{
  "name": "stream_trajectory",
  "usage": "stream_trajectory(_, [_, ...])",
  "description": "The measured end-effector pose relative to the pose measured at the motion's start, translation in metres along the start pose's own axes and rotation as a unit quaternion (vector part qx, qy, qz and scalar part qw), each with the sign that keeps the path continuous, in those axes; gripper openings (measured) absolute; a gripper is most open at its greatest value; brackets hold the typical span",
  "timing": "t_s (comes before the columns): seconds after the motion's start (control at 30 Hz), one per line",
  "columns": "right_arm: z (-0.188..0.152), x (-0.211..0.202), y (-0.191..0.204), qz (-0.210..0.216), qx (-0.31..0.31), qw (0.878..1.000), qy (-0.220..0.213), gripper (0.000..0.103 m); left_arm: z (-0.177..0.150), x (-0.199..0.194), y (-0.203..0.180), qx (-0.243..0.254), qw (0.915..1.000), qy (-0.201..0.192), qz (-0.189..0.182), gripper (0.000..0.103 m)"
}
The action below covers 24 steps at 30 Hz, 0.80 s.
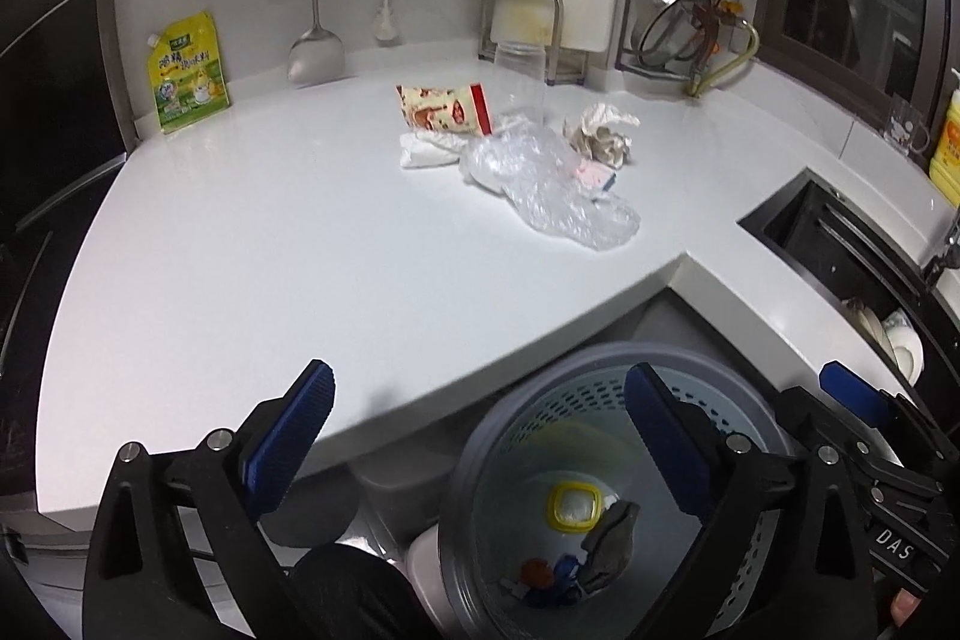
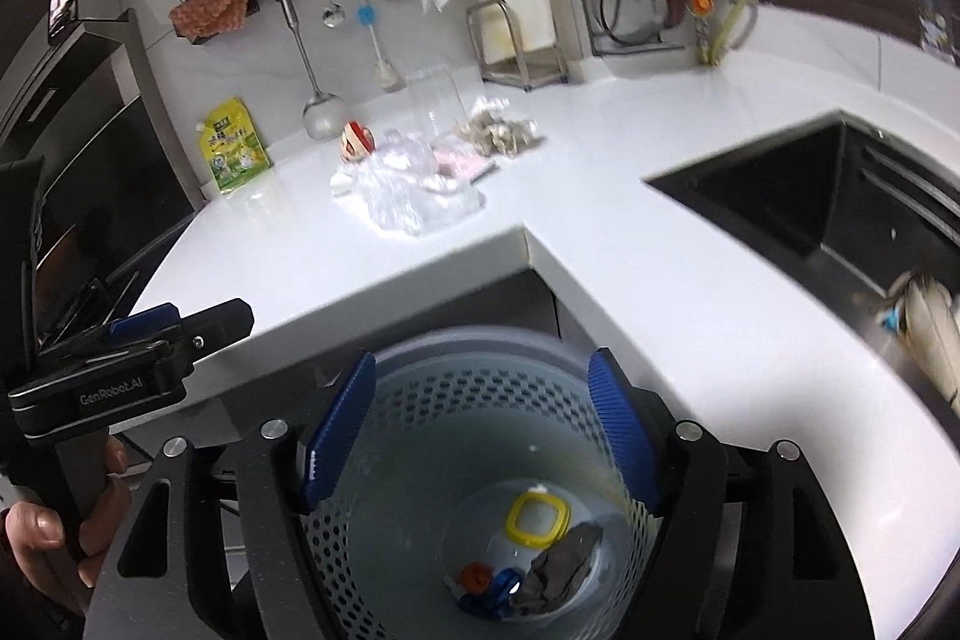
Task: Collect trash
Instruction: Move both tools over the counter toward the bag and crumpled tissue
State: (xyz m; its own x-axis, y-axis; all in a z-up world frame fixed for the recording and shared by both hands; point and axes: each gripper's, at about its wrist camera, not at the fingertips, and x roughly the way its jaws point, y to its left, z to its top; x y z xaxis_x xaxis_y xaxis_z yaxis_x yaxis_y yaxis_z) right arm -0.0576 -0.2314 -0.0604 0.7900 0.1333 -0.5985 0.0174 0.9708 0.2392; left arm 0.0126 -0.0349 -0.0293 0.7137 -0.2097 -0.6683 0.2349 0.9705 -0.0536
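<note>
White L-shaped kitchen counter [image 1: 300,232] holds remaining trash ahead of both grippers: a crumpled clear plastic bag [image 1: 549,187], its long axis seemingly running away-left to near-right. Perforated grey bin [image 2: 480,400] sits below. Left gripper [image 1: 480,436] and right gripper [image 2: 480,430] gape empty, about equally near.

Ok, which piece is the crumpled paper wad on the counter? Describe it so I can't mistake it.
Start at the white countertop and find the trash pile near the back wall, in front of the clear jar. The crumpled paper wad sits at the pile's right end, nearest the sink. Unlike the see-through plastic bag beside it, it is opaque, beige-white and balled up.
</note>
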Motion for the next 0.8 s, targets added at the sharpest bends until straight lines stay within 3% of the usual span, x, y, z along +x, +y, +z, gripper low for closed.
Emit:
stream_trajectory(0.37, [0.047, 0.010, -0.011, -0.005, -0.026, 1.000, -0.008, 0.080, 0.037, 0.012, 0.010, -0.029, 0.9992, -0.023, 0.013, 0.097])
stream_trajectory(0.47, [0.062, 0.014, -0.017, 0.010, -0.022, 1.000, -0.007, 0.080, 0.044, 0.019, 0.011, -0.034, 0.9990, -0.023, 0.013, 0.097])
stream_trajectory(0.8, [0.102, 0.038, -0.020, 0.002, -0.056, 0.998, -0.018, 0.084, 0.064, 0.039, 0.011, -0.047, 0.9980, -0.027, 0.033, 0.097])
